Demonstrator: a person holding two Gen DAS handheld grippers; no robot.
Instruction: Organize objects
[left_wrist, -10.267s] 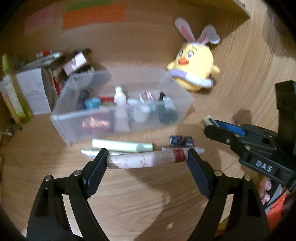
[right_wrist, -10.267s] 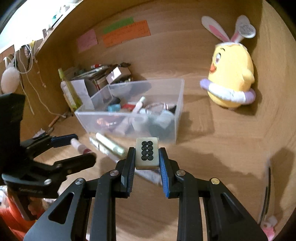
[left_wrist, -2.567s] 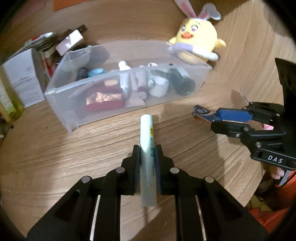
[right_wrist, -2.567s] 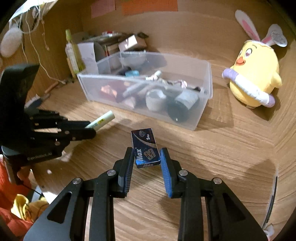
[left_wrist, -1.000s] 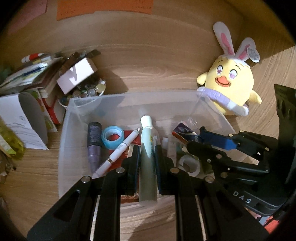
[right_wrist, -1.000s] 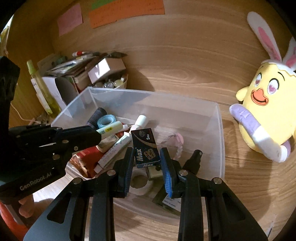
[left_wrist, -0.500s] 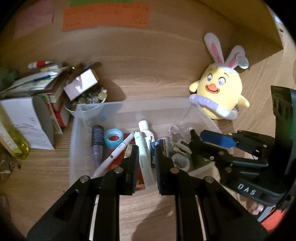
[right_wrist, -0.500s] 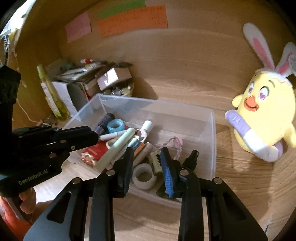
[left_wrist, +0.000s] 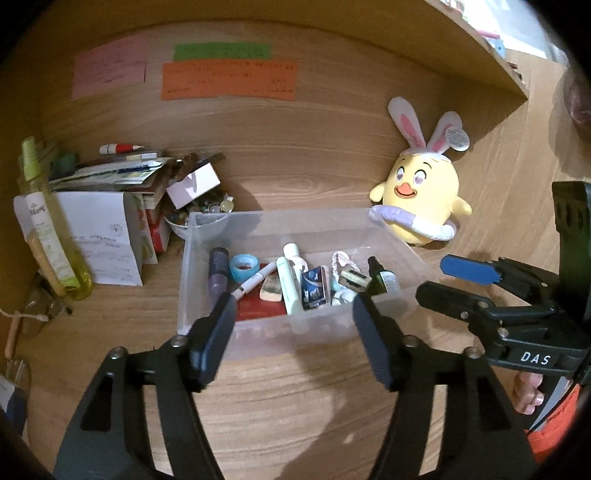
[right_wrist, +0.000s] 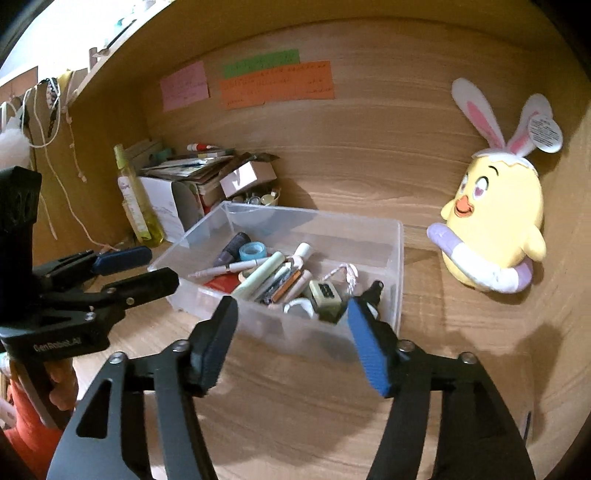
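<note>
A clear plastic bin (left_wrist: 207, 328) (right_wrist: 397, 258) stands on the wooden desk with several small items in it. Among them lie a pale green tube (left_wrist: 289, 291) (right_wrist: 258, 277), a dark blue box (left_wrist: 314, 288), a mahjong tile (right_wrist: 325, 293) and a blue tape roll (left_wrist: 243, 266) (right_wrist: 253, 252). My left gripper (left_wrist: 293, 332) hovers in front of the bin's near wall, its jaws opening with nothing between them. My right gripper (right_wrist: 290, 336) also hangs in front of the bin, jaws opening and empty. Each gripper shows in the other's view, the right one (left_wrist: 458, 280) and the left one (right_wrist: 136, 269).
A yellow chick plush with rabbit ears (left_wrist: 421, 206) (right_wrist: 495, 225) sits to the right of the bin. Left of it stand a green bottle (left_wrist: 48, 236) (right_wrist: 135, 199), a white carton (left_wrist: 103, 243), stacked papers and a small bowl (left_wrist: 177, 225). Notes (left_wrist: 229, 81) are stuck on the back wall.
Both grippers let go: the green tube and the dark blue box now lie in the bin. Both jaws have spread wide and both grippers have pulled back and up from the bin.
</note>
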